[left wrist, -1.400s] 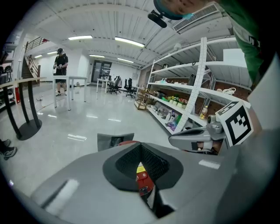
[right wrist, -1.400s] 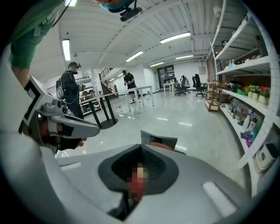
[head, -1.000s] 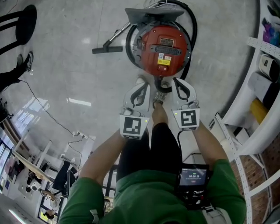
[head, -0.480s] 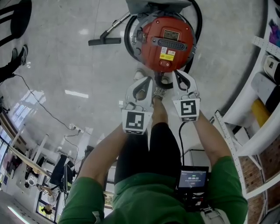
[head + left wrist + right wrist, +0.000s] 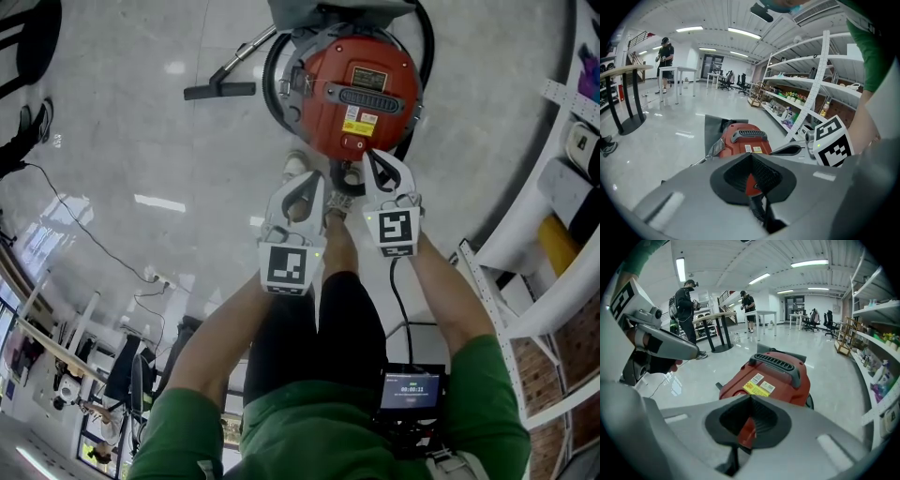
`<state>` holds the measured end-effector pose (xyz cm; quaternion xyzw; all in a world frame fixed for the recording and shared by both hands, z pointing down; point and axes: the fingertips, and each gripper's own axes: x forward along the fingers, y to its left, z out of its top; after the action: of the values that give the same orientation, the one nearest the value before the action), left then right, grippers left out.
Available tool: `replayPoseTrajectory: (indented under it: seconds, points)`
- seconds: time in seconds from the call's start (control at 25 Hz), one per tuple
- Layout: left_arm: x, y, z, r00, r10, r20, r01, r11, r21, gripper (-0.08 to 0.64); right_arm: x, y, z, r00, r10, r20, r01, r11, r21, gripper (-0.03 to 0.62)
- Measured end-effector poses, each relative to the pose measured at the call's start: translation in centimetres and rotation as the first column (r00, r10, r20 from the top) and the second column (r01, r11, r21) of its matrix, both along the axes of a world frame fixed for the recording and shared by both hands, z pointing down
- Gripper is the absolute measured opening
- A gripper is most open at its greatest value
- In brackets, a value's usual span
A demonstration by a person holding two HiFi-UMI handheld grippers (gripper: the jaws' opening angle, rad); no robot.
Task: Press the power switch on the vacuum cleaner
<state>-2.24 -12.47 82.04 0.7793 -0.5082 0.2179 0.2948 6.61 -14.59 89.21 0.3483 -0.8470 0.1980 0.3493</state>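
Red vacuum [image 5: 359,94] sits on the floor [image 5: 141,122] just ahead of both jaws, handle [image 5: 375,97] crosswise. Right gripper [image 5: 369,157] is nearer, almost at its near rim; left gripper [image 5: 312,178] further back. Both jaws pressed together, empty.

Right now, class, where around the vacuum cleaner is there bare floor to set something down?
Bare floor lies left of the vacuum cleaner, between the floor nozzle and the cable. A narrower strip runs between the vacuum cleaner and the shelving. It is crowded on its near side, where the left gripper and right gripper hover.
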Motion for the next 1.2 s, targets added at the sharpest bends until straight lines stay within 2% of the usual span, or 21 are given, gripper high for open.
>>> replayPoseTrajectory:
  seconds: [0.28,1.2]
  points:
    - [-0.5,0.0,0.2,1.0,0.0,0.003,0.0,1.0,-0.006,0.008,-0.7,-0.5,1.2,1.0,-0.023,-0.003,0.022,0.999,-0.041,0.002]
    - [-0.6,0.0,0.4,1.0,-0.011,-0.003,0.01,1.0,-0.011,0.008,-0.3,-0.4,1.9,1.0,-0.001,0.008,0.002,0.997,-0.074,0.005]
